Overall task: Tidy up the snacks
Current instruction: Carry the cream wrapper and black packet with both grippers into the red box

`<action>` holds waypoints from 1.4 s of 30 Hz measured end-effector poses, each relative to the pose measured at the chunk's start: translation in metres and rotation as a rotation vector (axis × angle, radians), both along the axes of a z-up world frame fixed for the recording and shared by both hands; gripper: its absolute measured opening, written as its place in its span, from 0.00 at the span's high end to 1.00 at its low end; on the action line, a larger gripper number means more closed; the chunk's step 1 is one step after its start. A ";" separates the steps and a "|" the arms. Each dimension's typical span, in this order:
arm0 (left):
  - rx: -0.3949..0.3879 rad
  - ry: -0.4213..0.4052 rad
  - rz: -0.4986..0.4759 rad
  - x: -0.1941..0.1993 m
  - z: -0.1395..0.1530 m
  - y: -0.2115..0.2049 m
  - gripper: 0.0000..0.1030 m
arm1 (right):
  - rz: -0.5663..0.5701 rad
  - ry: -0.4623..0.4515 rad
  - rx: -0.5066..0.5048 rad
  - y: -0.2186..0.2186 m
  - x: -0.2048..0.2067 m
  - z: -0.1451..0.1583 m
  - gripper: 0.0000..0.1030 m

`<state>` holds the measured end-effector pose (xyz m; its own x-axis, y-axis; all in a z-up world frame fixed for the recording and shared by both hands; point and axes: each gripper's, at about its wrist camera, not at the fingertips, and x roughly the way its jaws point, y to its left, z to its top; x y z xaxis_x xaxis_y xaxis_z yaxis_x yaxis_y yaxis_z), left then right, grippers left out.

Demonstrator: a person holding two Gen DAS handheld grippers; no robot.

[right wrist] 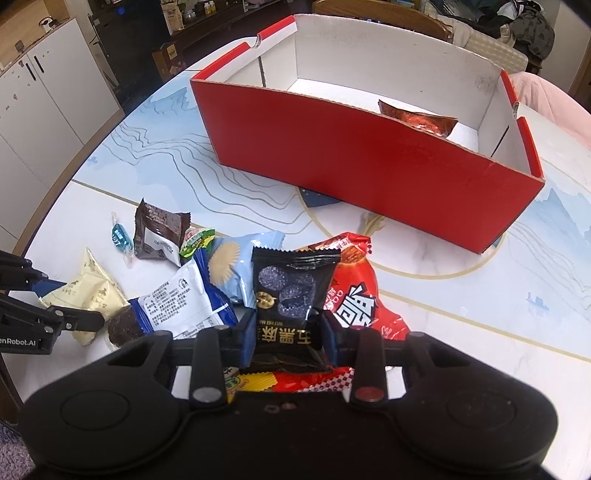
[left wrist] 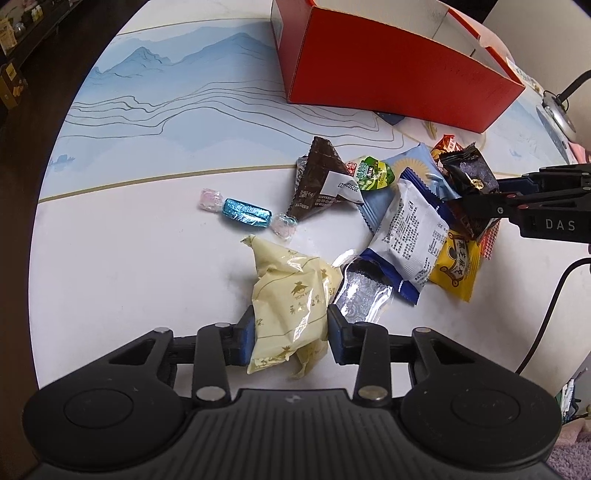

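Snacks: pickup step. Left tool (left wrist: 291,334) clamps cream packet (left wrist: 291,295); right tool (right wrist: 289,338) clamps black packet (right wrist: 293,295). Next: lift both, carry into red box (right wrist: 369,162).

Snack packets (left wrist: 406,229) heaped beside red box (right wrist: 369,166).

The table (left wrist: 147,258) is round and white, printed with pale blue mountains and thin wavy lines, a gold band crossing it. Beyond its far left edge stand white cabinets (right wrist: 40,99) with dark handles, and a dark shelf unit (right wrist: 192,22) holds bottles and boxes. A black cable (left wrist: 546,317) curves over the table's right edge, near a grey lamp base (left wrist: 557,114).
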<state>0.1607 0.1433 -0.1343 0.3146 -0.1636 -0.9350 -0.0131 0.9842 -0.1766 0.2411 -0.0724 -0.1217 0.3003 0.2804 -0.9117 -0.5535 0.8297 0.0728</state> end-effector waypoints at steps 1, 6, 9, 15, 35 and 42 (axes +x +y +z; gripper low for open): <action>-0.003 -0.002 0.004 -0.001 0.000 0.001 0.65 | -0.002 0.001 0.003 0.000 0.000 0.000 0.66; -0.023 -0.005 0.023 -0.003 0.001 0.005 0.67 | -0.008 0.002 -0.002 0.000 -0.002 0.000 0.67; -0.028 -0.006 0.031 -0.005 0.002 0.007 0.68 | -0.012 0.001 0.001 -0.001 -0.004 0.003 0.67; -0.044 -0.011 0.054 -0.008 0.003 0.012 0.70 | -0.018 -0.003 0.001 -0.002 -0.006 0.006 0.67; -0.104 -0.051 0.070 -0.003 0.036 0.011 0.71 | -0.052 0.016 0.027 -0.008 -0.010 0.027 0.67; -0.136 -0.075 0.045 0.014 0.063 0.001 0.71 | -0.068 0.010 0.031 -0.015 -0.004 0.041 0.67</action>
